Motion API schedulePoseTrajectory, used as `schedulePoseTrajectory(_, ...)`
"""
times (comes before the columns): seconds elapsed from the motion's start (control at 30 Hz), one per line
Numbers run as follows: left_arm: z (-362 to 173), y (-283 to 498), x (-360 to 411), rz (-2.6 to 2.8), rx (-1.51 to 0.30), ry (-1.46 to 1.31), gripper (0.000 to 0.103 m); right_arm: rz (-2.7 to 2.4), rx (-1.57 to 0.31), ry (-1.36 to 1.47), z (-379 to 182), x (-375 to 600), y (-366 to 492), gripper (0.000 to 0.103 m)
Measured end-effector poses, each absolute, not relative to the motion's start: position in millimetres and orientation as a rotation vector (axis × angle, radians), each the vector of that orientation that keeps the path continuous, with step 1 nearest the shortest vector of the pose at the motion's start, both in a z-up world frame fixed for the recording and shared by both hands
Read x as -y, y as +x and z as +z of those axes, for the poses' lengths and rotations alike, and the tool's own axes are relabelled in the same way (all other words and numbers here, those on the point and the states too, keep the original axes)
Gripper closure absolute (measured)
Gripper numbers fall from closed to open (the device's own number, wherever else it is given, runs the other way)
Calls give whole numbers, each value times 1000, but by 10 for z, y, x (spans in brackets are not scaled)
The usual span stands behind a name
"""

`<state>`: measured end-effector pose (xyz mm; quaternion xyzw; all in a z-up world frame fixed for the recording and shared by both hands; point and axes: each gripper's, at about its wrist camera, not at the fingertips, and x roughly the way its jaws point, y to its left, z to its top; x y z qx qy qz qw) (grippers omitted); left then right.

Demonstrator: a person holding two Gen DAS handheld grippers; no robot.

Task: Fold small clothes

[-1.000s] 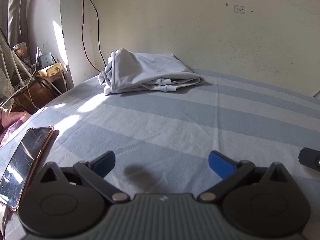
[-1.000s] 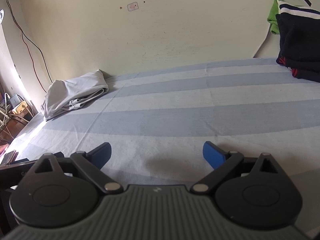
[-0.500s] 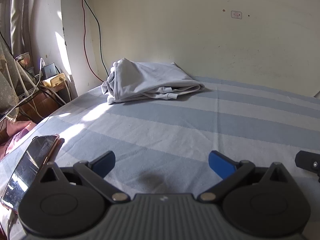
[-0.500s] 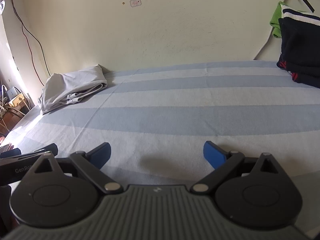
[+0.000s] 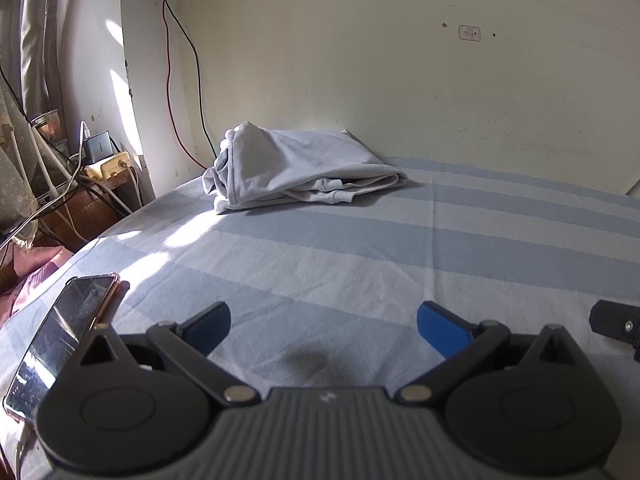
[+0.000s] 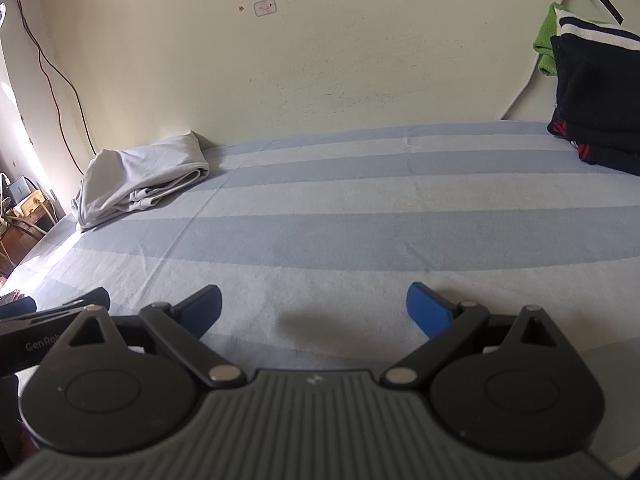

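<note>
Right now my left tongs and right tongs both gape wide and carry nothing, low over the striped bed. Well ahead, the folded grey garment lies at the bed's far left corner against the wall. A phone rests beside my left tongs.

soft matt cloth garment far ahead of jaws, woven matt bedsheet under them, glossy glass phone left
</note>
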<state>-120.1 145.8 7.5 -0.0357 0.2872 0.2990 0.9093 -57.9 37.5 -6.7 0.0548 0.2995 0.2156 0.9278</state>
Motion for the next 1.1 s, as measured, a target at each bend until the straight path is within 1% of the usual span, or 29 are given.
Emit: schedulePoseTrajectory(1.1,92,-1186,-1364,665,-559,-3,0,474,-616,118,-69,-383,-582,0)
